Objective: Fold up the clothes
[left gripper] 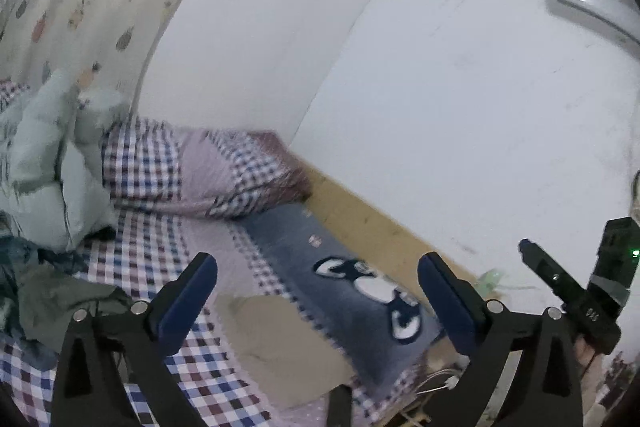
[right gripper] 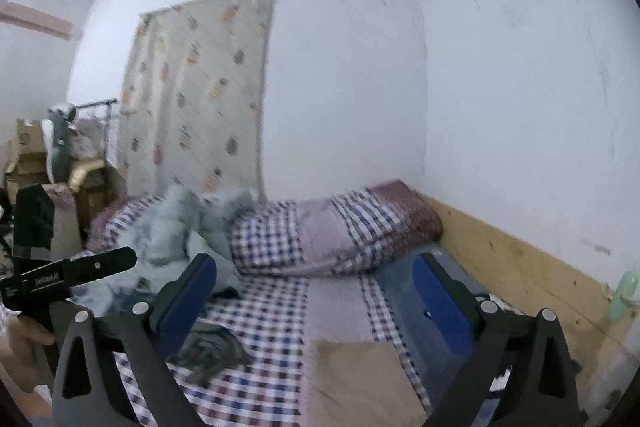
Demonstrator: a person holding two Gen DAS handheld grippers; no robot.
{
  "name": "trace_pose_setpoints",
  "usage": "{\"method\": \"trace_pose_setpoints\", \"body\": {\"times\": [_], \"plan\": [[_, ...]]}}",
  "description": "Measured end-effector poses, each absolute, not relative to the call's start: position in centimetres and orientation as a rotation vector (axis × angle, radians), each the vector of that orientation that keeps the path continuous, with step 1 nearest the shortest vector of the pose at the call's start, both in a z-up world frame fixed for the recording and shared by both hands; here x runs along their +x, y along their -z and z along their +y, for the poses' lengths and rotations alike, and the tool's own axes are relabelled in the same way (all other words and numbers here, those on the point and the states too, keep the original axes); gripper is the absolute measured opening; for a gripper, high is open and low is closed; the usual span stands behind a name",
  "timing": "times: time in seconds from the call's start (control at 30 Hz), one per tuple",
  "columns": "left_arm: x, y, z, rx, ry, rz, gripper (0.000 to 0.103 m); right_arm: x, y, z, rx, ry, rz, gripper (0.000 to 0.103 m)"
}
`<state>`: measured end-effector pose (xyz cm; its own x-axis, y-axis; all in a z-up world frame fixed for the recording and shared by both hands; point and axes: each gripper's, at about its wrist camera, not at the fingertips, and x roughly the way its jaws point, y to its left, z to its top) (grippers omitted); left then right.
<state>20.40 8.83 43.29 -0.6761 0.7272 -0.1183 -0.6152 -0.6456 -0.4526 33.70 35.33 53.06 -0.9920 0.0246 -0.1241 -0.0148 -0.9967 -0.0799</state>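
Observation:
A folded tan garment lies flat on the checked bed sheet, just ahead of both grippers. A crumpled dark olive garment lies to its left on the sheet. My left gripper hovers open above the bed with nothing between its blue pads. My right gripper is also open and empty, raised above the tan garment. Each gripper shows at the edge of the other's view, the right one and the left one.
A rolled checked quilt and pale green bedding lie at the bed's far end. A grey panda-print mat runs along the wooden bed rail by the white wall. Boxes stand left of the bed.

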Motion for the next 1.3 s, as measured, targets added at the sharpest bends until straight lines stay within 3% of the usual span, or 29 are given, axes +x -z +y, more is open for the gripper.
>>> {"method": "trace_pose_setpoints", "body": {"times": [0.27,0.57,0.93,1.3], "plan": [[28.9,-49.0,1.8,-0.224,-2.354,-0.465,0.102,41.8,-57.6,29.4,-0.048,-3.214,-0.223,0.103],[35.5,-48.8,-5.8,-0.164,-2.487,-0.442,0.102,43.2,-56.5,26.4,-0.070,-3.343,-0.135,0.103],[36.0,-41.3,-12.2,-0.250,-2.648,-0.490,0.102,37.3,-48.6,22.5,-0.280,-3.451,-0.125,0.103],[28.4,-29.3,-12.2,-0.524,-2.729,-0.521,0.102,27.1,-36.2,18.4,-0.584,-3.425,-0.238,0.103]]}}
